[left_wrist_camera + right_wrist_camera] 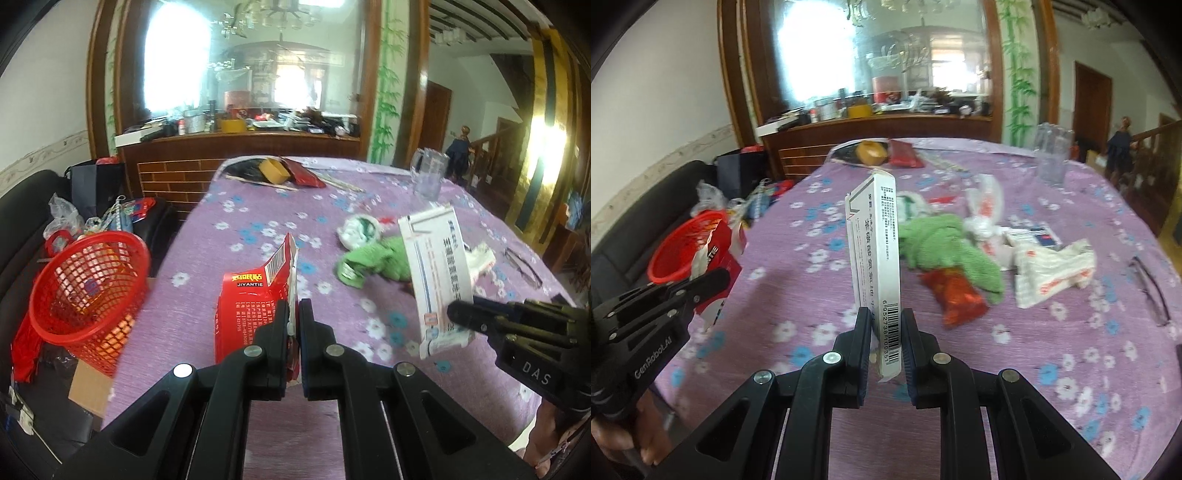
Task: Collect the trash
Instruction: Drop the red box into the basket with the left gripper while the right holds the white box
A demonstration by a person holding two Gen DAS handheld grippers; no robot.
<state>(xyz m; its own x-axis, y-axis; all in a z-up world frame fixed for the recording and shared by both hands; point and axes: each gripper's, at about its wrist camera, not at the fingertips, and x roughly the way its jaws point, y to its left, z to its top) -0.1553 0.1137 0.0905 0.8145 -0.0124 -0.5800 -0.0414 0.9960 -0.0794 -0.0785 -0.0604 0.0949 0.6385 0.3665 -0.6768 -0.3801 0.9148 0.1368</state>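
Note:
My left gripper [294, 308] is shut on a torn red packet [255, 295] with a barcode, held above the purple flowered tablecloth [236, 221]. The red packet [718, 254] and left gripper [714, 277] also show at the left of the right wrist view. My right gripper [886, 314] is shut on a white medicine box [875, 243], held upright; that white box [436, 273] and right gripper [456, 314] appear at the right of the left wrist view. A red mesh basket [85, 291] stands off the table's left edge.
On the tablecloth [1071, 350] lie a green cloth [945, 243], a red wrapper [956, 295], white plastic bags [1052, 273], a small blue-white box [1034, 234] and glasses [1148, 291]. A clear jug [1051, 155] and yellow tape roll [871, 151] stand farther back. A black sofa [26, 206] is left.

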